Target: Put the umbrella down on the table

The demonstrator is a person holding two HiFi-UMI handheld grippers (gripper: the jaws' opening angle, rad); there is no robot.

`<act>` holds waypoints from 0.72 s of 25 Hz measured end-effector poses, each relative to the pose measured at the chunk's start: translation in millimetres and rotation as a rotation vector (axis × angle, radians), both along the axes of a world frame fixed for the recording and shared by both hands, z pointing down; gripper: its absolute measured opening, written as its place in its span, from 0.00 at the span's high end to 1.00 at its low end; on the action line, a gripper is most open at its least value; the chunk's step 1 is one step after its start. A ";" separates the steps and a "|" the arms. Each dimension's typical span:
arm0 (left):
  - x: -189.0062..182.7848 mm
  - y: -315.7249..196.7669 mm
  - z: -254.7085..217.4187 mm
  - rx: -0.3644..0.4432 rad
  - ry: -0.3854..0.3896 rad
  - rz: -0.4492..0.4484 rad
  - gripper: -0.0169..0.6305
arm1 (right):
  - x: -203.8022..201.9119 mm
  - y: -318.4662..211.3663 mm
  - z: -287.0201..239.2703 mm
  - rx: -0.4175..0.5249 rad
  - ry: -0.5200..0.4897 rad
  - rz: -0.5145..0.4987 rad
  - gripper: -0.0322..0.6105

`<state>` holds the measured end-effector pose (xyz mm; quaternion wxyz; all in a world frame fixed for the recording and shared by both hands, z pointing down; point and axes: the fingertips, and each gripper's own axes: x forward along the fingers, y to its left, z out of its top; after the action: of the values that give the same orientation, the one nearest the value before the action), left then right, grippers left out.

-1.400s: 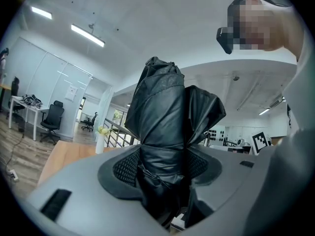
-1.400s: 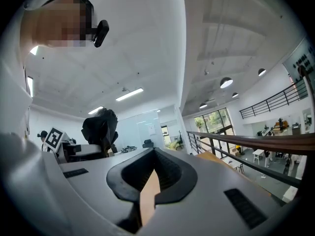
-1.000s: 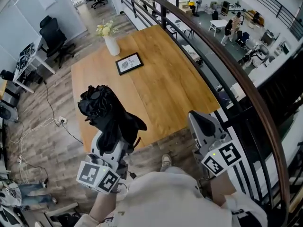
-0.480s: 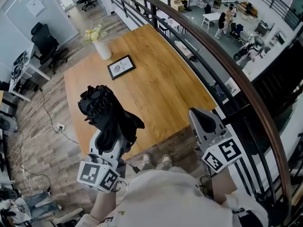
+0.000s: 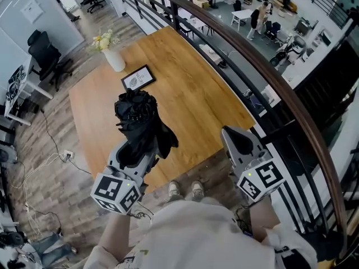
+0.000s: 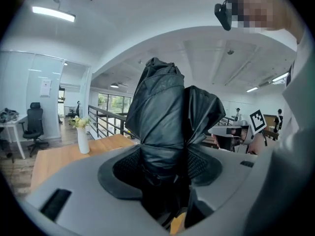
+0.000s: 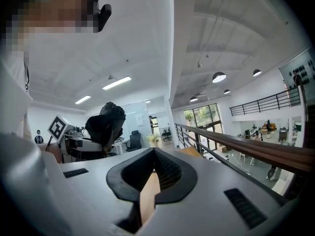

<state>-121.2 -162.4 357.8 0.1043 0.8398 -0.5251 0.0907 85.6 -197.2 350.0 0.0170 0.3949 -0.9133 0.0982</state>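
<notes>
Bench [image 5: 188, 91]: light wooden top, rectangular. Carries a white vase [image 5: 115, 61] of pale flowers [image 5: 101, 40] near its far corner, upright; one dark framed picture [image 5: 138, 78] just beside it, lying flat.

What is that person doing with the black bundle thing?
A person holds a folded black umbrella upright in the left gripper, clamped between its jaws, in the air by the near end of the wooden table. It is not yet set down. The right gripper is empty, its jaws together.
</notes>
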 end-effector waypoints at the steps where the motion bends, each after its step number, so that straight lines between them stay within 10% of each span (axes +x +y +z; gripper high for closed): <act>1: 0.2 -7.8 3.2 -0.004 -0.023 0.017 0.58 | -1.0 -1.7 0.9 -0.001 0.005 0.003 0.91; 18: 6.3 -118.9 64.8 -0.144 -0.125 0.167 0.58 | -25.3 -31.4 41.3 -0.029 0.081 0.055 0.91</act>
<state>-114.9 -281.3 422.7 0.1233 0.8637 -0.4508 0.1888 60.3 -228.6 391.4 0.0571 0.4234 -0.8991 0.0959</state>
